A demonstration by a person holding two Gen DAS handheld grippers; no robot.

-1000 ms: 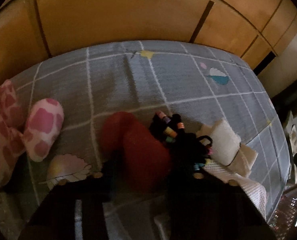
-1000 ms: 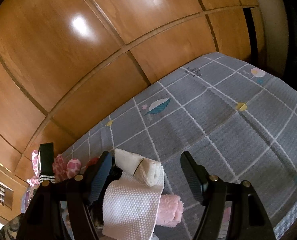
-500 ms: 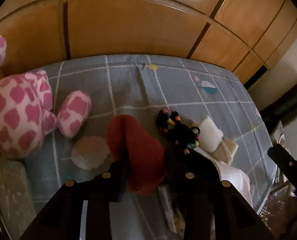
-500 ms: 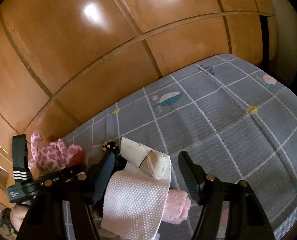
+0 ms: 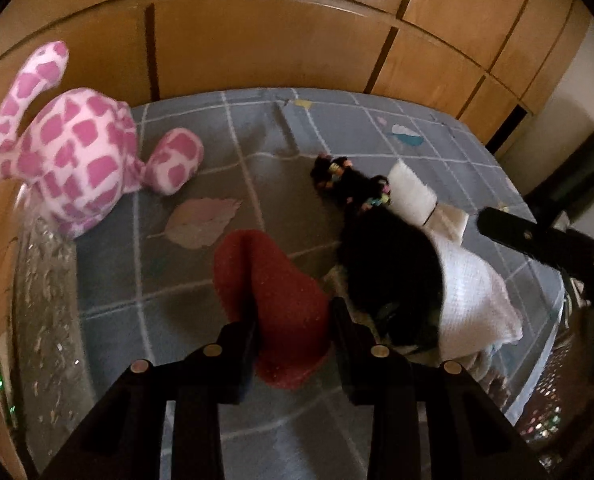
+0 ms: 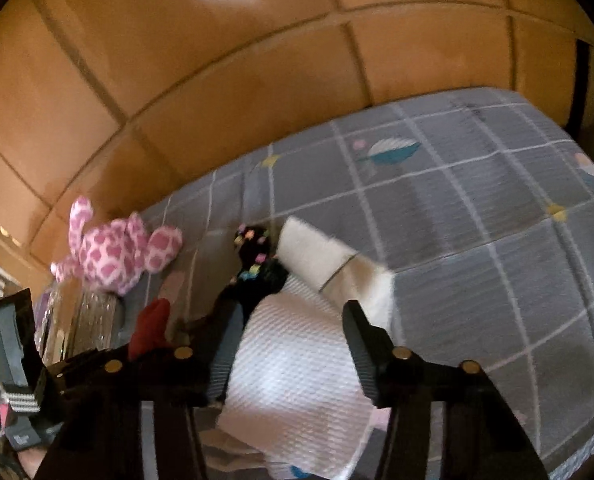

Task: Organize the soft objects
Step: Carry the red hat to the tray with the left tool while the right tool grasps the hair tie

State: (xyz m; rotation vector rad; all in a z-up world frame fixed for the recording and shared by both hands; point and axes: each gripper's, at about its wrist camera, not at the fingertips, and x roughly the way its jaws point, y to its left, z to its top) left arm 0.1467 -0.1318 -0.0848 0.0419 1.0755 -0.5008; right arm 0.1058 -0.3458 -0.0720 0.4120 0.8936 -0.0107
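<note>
Nearby, pink plush (image 5: 77, 160) beside red cloth (image 5: 273, 304).

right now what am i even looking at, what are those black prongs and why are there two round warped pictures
There is no robot here. A person holds a handheld two-finger gripper in each hand, and each gripper carries a wide-angle camera looking forward along its fingers, hence two round, bent pictures.

In the left view, the left gripper is shut on a red soft item, lifted above the bed cover. In the right view, the right gripper is open, its fingers either side of a white textured cloth without pinching it.

Also on the grey checked cover: a pink patterned plush toy, a black item with coloured beads, and a rolled white towel. Wooden panels stand behind.
</note>
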